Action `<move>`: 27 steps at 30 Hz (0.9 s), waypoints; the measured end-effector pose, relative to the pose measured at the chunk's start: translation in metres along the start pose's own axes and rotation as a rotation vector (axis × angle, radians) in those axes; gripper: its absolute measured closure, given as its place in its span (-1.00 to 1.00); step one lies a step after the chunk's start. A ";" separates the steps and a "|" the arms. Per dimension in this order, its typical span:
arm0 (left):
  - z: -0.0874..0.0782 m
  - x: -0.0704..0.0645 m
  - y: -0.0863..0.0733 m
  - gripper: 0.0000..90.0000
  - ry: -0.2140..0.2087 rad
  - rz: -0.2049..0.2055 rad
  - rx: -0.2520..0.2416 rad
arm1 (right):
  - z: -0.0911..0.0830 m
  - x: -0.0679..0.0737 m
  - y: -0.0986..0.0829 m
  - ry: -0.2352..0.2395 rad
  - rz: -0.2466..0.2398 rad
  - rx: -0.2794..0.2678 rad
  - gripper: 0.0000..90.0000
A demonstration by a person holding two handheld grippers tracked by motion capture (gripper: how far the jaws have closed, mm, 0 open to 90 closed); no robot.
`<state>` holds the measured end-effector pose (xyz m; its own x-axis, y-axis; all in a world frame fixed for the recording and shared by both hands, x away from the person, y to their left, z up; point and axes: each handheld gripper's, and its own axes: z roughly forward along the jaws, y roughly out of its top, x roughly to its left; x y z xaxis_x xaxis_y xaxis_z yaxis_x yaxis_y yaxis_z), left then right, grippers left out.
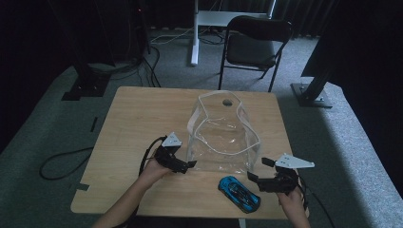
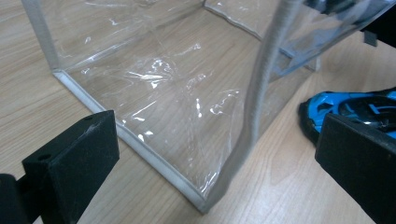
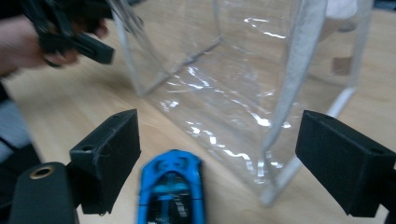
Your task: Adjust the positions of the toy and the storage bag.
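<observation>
A clear plastic bag (image 1: 223, 135) with white trim stands open-topped in the middle of the wooden table (image 1: 138, 114). A blue toy car (image 1: 239, 192) lies near the front edge, just right of the bag's front corner. My left gripper (image 1: 186, 166) is open at the bag's front left side. In the left gripper view its jaws (image 2: 215, 163) straddle the bag's bottom corner (image 2: 201, 200), with the car (image 2: 350, 105) off to the right. My right gripper (image 1: 259, 170) is open beside the car. In the right gripper view, the car (image 3: 173, 191) sits between its jaws (image 3: 226, 158), untouched, with the bag (image 3: 243, 79) behind.
A black folding chair (image 1: 256, 42) and a white desk leg (image 1: 195, 38) stand beyond the table's far edge. Cables (image 1: 62, 161) lie on the grey floor at left. A black stand base (image 1: 311, 92) sits at right. The other hand and its gripper (image 3: 70, 37) are across the bag.
</observation>
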<state>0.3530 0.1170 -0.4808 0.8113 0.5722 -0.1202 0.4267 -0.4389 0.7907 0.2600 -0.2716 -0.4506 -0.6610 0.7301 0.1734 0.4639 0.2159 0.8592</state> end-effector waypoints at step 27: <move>-0.051 0.033 -0.037 -0.99 0.167 -0.084 0.000 | 0.022 0.028 -0.028 0.095 -0.027 0.114 -0.74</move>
<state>0.3438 0.1879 -0.4830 0.6953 0.7137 -0.0844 0.4899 -0.3848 0.7823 0.2412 -0.2434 -0.4803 -0.7245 0.6597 0.2000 0.5052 0.3108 0.8051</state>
